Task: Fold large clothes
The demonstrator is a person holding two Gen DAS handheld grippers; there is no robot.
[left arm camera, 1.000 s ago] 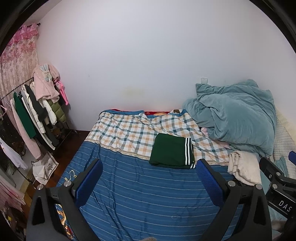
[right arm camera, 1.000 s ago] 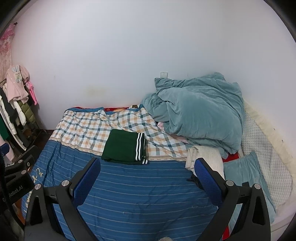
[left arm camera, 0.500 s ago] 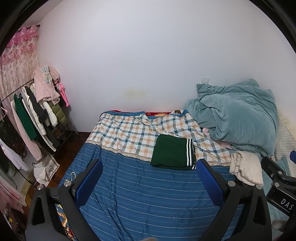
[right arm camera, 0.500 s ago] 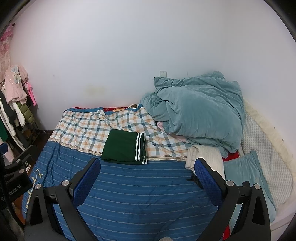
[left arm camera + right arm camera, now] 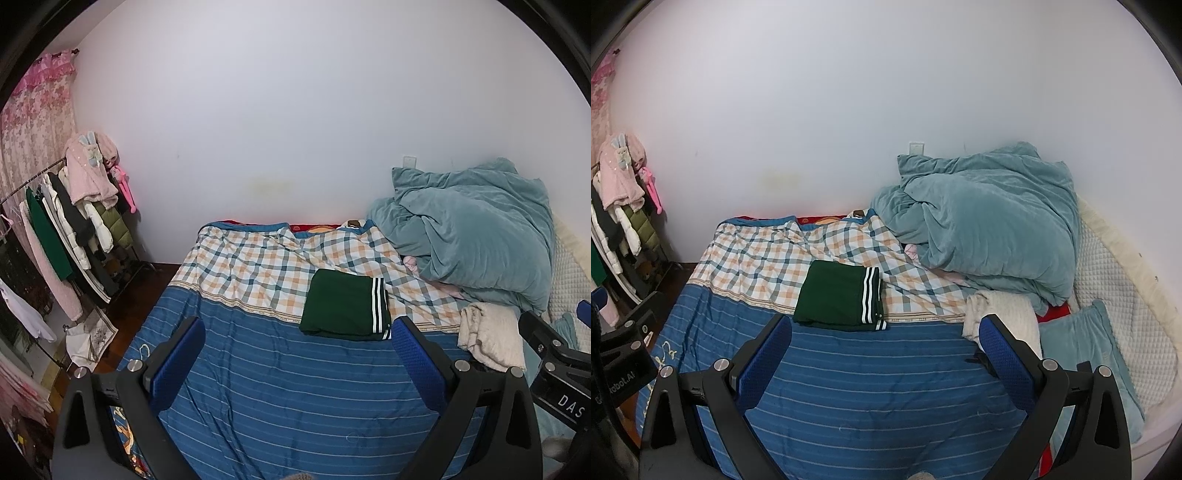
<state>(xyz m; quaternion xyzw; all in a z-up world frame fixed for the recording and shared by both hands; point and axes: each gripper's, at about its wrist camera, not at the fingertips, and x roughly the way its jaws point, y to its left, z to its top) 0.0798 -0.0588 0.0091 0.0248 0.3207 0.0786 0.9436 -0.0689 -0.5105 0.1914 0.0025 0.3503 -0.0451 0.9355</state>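
Observation:
A dark green garment with white stripes [image 5: 345,304] lies folded in a neat rectangle on the bed, where the checked sheet meets the blue striped cover [image 5: 280,387]. It also shows in the right wrist view [image 5: 840,295]. My left gripper [image 5: 297,350] is open and empty, held above the blue cover, short of the garment. My right gripper [image 5: 884,343] is open and empty too, a little to the right of the garment. A crumpled cream garment [image 5: 1001,314] lies right of the green one, partly behind my right finger.
A bulky teal duvet [image 5: 469,232] is piled at the bed's far right, with a teal pillow [image 5: 1086,354] and a quilted cream pad [image 5: 1119,295] beside it. A clothes rack [image 5: 66,229] with hanging clothes stands left of the bed. The white wall lies behind.
Both grippers have drifted slightly back and up from the bed, still open. The folded green garment has not moved.

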